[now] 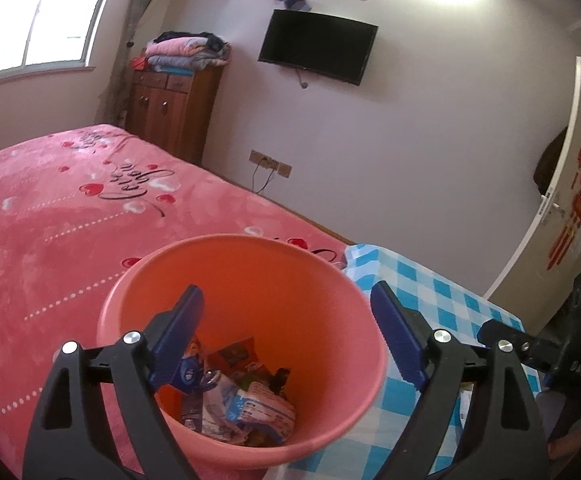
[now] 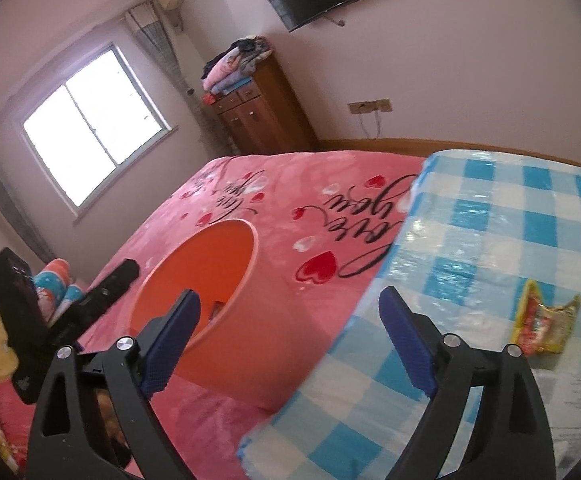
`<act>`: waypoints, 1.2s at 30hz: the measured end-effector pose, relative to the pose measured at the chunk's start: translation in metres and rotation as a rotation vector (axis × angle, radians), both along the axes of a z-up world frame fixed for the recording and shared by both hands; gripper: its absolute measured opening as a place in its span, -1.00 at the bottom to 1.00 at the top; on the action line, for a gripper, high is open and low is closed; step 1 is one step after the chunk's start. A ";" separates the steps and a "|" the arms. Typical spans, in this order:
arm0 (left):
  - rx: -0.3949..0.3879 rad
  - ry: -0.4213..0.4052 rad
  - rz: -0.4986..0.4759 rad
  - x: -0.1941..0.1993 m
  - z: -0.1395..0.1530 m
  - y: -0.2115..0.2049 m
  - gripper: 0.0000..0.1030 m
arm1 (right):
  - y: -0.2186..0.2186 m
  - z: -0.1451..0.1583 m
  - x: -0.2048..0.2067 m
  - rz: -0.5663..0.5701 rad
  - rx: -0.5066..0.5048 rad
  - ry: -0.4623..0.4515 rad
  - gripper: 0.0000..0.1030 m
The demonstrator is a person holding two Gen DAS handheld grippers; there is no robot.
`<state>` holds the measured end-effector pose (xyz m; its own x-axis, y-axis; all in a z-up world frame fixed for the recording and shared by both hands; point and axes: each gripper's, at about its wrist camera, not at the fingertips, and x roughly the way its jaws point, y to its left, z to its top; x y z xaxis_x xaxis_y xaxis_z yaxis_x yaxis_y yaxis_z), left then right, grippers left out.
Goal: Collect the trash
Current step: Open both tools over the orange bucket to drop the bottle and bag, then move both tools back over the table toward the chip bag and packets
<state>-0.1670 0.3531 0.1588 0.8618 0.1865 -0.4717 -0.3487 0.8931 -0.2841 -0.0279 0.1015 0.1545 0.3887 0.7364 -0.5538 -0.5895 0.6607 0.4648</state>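
Both claws, left claw (image 1: 286,308) and right claw (image 2: 290,312), apart; blanket (image 2: 274,208) lettering unreadable.

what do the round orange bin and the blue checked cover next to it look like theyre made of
Round orange bin: likely moulded plastic, with smooth, seamless matte walls and a thin, even rim. Blue and white checked cover: probably plastic-coated sheet or oilcloth, since it shows glossy, crinkled highlights, though the fabric beneath can't be judged.

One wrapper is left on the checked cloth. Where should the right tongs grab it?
Grip the raised, crumpled upper edge of the red-yellow wrapper, coming from above with the open right tongs. It lies nearly flat on the checked cloth, so only that curled edge offers purchase.
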 end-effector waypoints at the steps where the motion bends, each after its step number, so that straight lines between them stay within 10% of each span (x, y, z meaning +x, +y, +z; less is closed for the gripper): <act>1: 0.004 -0.002 -0.006 0.000 0.001 -0.003 0.67 | -0.004 -0.001 0.000 -0.009 -0.001 -0.002 0.74; 36: 0.078 0.123 -0.294 0.049 -0.028 -0.142 0.70 | -0.140 -0.038 -0.015 -0.302 -0.154 -0.111 0.82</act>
